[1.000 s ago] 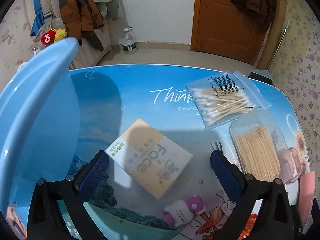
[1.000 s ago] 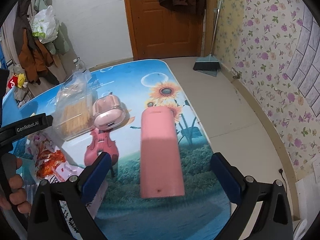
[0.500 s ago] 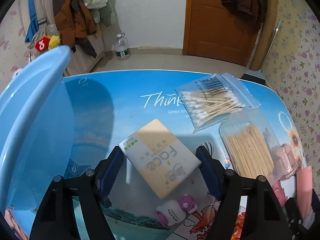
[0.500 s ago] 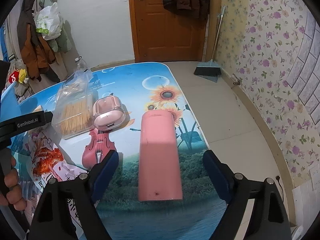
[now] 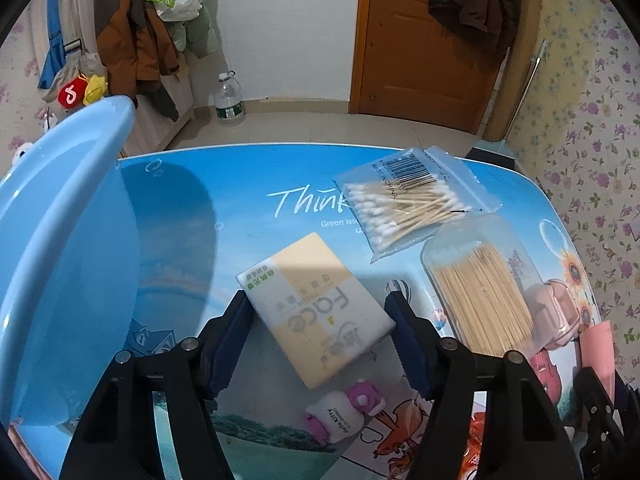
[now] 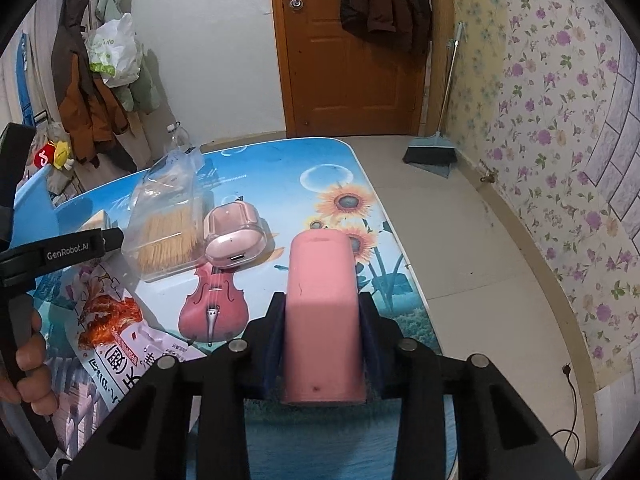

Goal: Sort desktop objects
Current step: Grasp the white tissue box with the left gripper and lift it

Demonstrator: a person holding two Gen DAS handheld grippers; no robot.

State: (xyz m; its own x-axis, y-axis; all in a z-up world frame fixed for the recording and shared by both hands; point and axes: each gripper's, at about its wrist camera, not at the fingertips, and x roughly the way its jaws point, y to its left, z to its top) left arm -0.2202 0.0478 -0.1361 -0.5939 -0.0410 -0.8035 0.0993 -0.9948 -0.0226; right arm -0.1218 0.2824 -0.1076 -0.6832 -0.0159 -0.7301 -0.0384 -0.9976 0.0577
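We list the desktop as it stands.

Left gripper (image 5: 318,334): its jaws have just been closing and now bracket the tissue pack (image 5: 316,314), a white and pale-orange pack lying flat and askew on the table (image 5: 224,216). The blue pads sit at the pack's two edges; we cannot tell whether they press on it.

Right gripper (image 6: 322,346): its jaws have just been closing, and both pads now clamp the near end of the pink case (image 6: 322,308), a long rounded box lying lengthwise on the sunflower print near the table's right edge.

Blue basin (image 5: 60,248): at the left, its rim rising well above the tabletop.

Bag of cotton swabs (image 5: 412,204): flat at the far side, barcode up.

Clear box of toothpicks (image 5: 480,292): just right of the tissue pack, partly under the swab bag's corner.

Pink earbud case (image 6: 236,236): in a clear shell, touching the toothpick box.

Snack packet (image 6: 120,336): near edge, left of the pink case.

Small white and pink Hello Kitty item (image 5: 344,412): just in front of the tissue pack.

A person's fingers (image 6: 30,376) hold the left gripper's handle.
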